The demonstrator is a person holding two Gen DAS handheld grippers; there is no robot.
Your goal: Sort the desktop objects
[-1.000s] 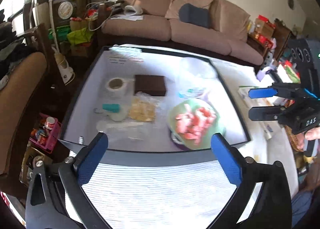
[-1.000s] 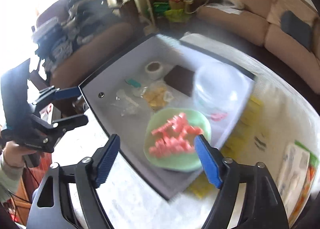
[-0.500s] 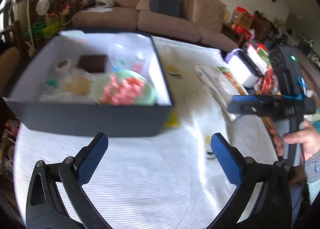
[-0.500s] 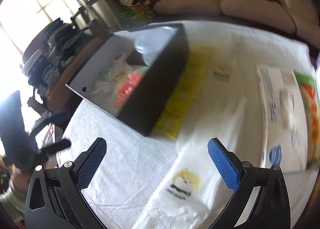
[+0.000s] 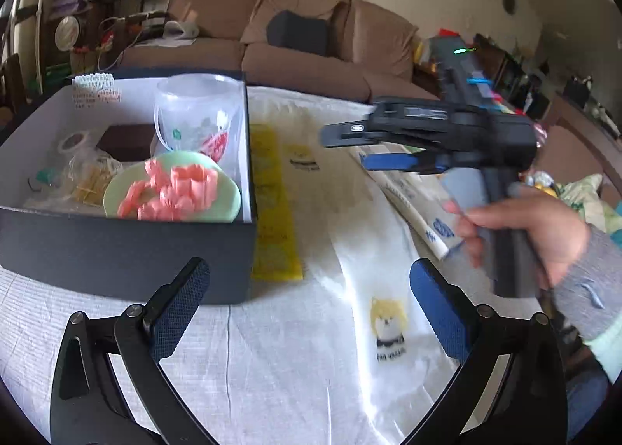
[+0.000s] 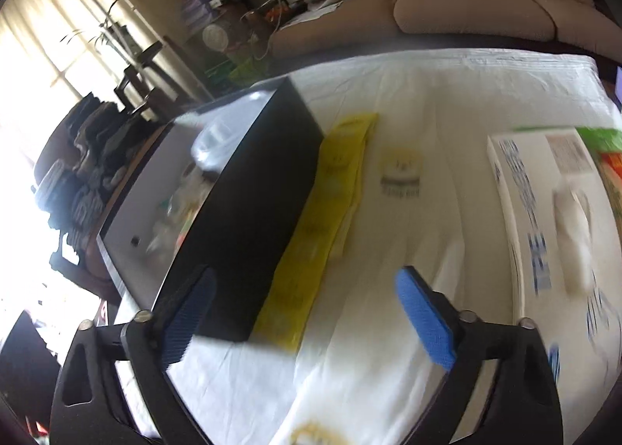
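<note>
With the dark box [image 5: 128, 250] already holding a green plate [image 5: 171, 192] and cup, both the left gripper [image 5: 307, 305] and right gripper [image 6: 303, 309] hung empty, jaws wide though the right's had just narrowed, seemingly between items, next needing to close on the yellow packet [image 5: 272, 212] beside the box on the desk [image 5: 280, 367].

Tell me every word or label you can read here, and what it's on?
None reads clearly.
White bag with the dog cartoon: caption too small.
White box with blue print: blurred.
Yellow packet: print too faint.
Label inside the black box: too small.
</note>
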